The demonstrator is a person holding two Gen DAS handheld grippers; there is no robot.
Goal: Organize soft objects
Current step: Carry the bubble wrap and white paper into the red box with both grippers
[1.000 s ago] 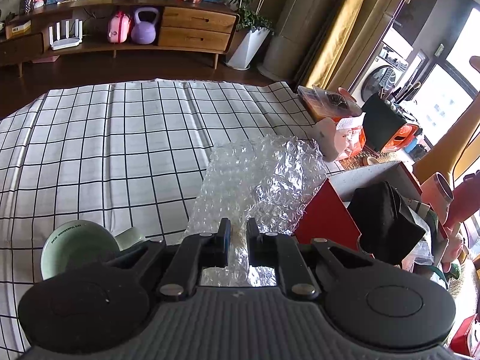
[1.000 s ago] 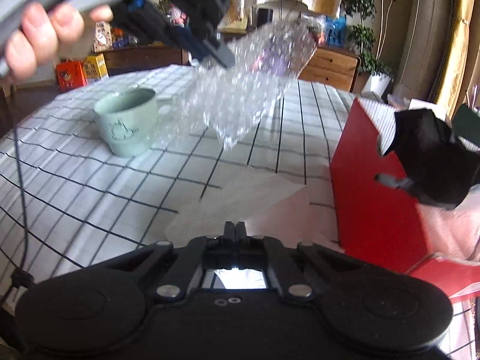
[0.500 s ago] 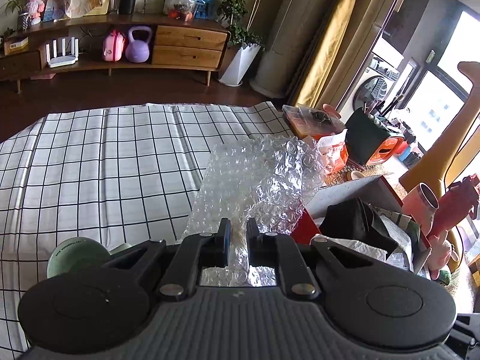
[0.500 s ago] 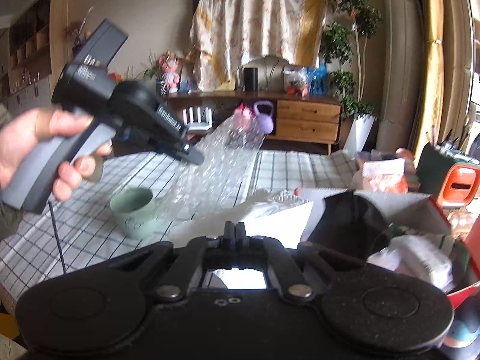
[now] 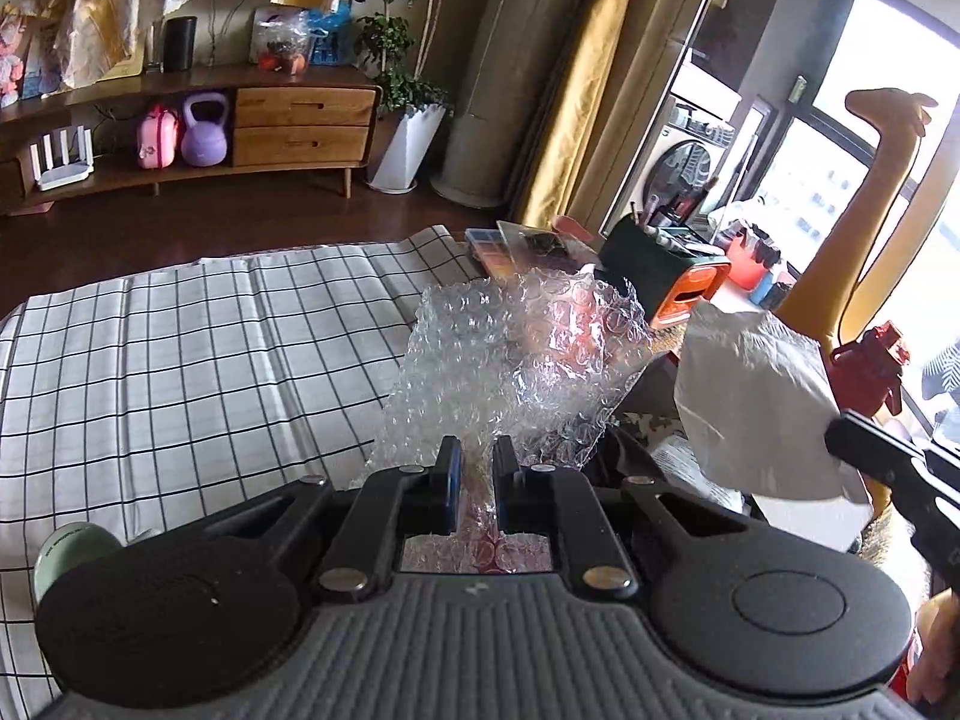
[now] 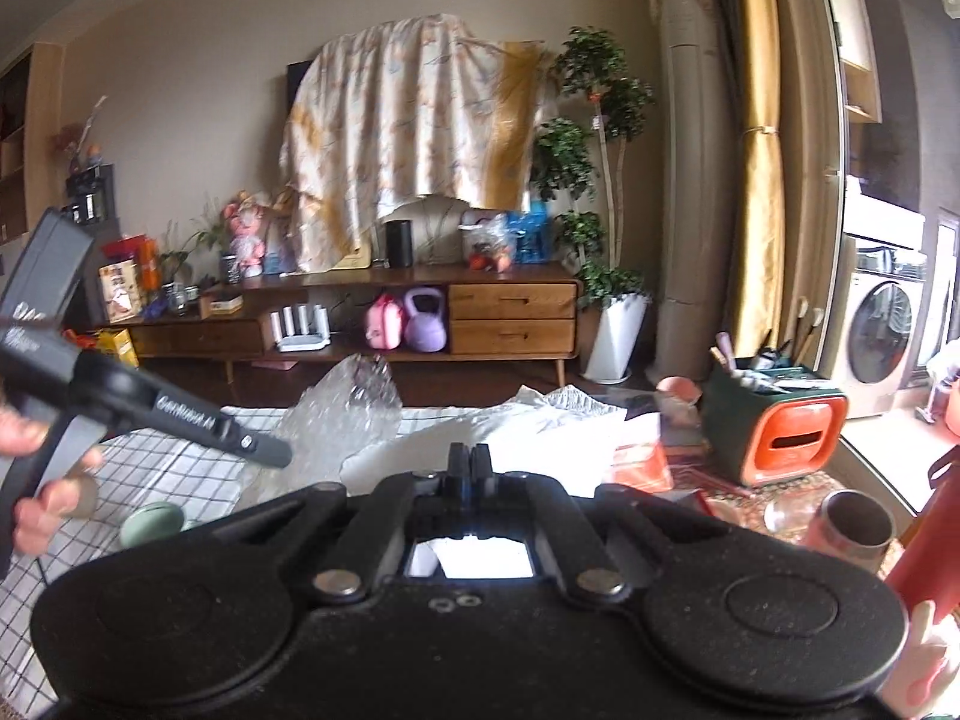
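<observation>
My left gripper (image 5: 477, 471) is shut on a clear sheet of bubble wrap (image 5: 516, 360) and holds it in the air past the right edge of the checked tablecloth (image 5: 180, 372). The bubble wrap also shows in the right wrist view (image 6: 348, 402), hanging from the left gripper (image 6: 270, 453). My right gripper (image 6: 470, 462) is shut on a white sheet of soft paper (image 6: 540, 426). That sheet shows in the left wrist view (image 5: 756, 402), held up at the right, beside the bubble wrap.
A pale green mug (image 5: 66, 546) stands on the cloth at lower left; it also shows in the right wrist view (image 6: 150, 525). A green and orange holder (image 6: 774, 426), cups and a red bottle (image 5: 870, 366) crowd the right side. A wooden sideboard (image 6: 360, 312) is behind.
Both grippers have risen and swung to the right with their sheets. The red box with the black cloth has dropped out of sight below. The white sheet has come into the left wrist view.
</observation>
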